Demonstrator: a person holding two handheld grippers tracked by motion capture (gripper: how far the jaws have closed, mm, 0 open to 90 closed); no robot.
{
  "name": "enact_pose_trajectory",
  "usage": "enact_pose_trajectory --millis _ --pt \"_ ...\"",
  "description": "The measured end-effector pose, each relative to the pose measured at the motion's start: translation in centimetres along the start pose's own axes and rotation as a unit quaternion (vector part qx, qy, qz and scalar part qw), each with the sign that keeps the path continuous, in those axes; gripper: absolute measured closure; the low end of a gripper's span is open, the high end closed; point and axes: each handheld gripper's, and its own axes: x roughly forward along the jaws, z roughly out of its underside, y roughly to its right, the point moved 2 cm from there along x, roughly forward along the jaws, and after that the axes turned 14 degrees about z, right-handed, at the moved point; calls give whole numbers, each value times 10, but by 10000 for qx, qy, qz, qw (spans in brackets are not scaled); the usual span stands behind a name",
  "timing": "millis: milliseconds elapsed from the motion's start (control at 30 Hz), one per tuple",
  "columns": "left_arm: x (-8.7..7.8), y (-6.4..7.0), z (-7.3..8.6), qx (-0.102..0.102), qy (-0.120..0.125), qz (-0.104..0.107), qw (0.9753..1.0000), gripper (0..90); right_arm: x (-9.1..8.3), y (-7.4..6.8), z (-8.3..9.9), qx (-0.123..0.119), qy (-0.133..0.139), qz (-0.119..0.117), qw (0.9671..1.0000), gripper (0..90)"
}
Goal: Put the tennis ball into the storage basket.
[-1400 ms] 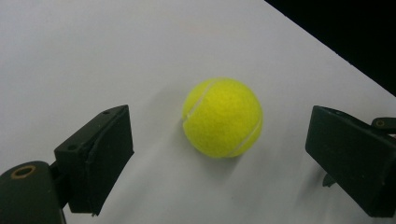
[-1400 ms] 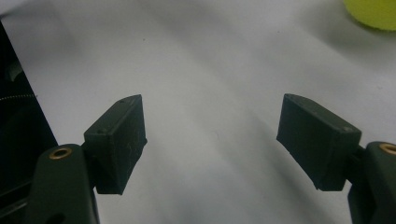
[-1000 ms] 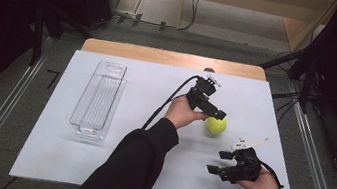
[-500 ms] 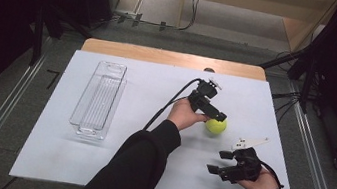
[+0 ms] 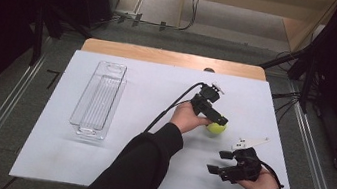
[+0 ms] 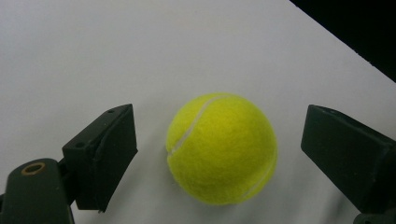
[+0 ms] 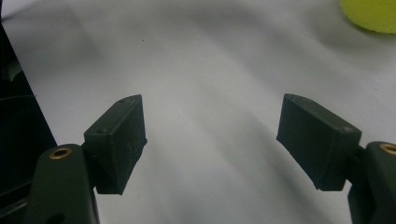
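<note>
A yellow-green tennis ball (image 5: 216,128) lies on the white table cover, right of centre. My left gripper (image 5: 219,120) reaches over it from the left, on an arm that crosses the table. In the left gripper view the ball (image 6: 222,148) sits between the two black jaws of the left gripper (image 6: 222,137), which stand wide and do not touch it. My right gripper (image 5: 217,161) rests open near the front right, a short way in front of the ball. In the right gripper view the right gripper (image 7: 212,135) has bare cover between its jaws, and the ball (image 7: 371,14) shows at the top right corner.
A clear plastic tray (image 5: 99,98) lies lengthwise on the left half of the white cover (image 5: 147,86), with nothing in it. A wooden table edge (image 5: 172,57) runs along the far side. A black cable (image 5: 175,103) trails from the left gripper.
The left gripper has shifted slightly nearer and lower over the ball. The ball and the right gripper have hardly moved.
</note>
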Motion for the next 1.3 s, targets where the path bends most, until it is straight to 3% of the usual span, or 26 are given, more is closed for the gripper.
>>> enact_pose_trajectory --millis 700,1133,1300 --pt "23 -3 9 -7 -327 -62 9994 112 0 0 0 0 7 -10 10000 217" --pt "33 -5 15 36 -508 -105 9986 194 0 0 0 -5 3 -9 10000 217" --pt "34 -4 16 84 -435 -65 9990 251 0 0 0 10 11 -3 10000 216"
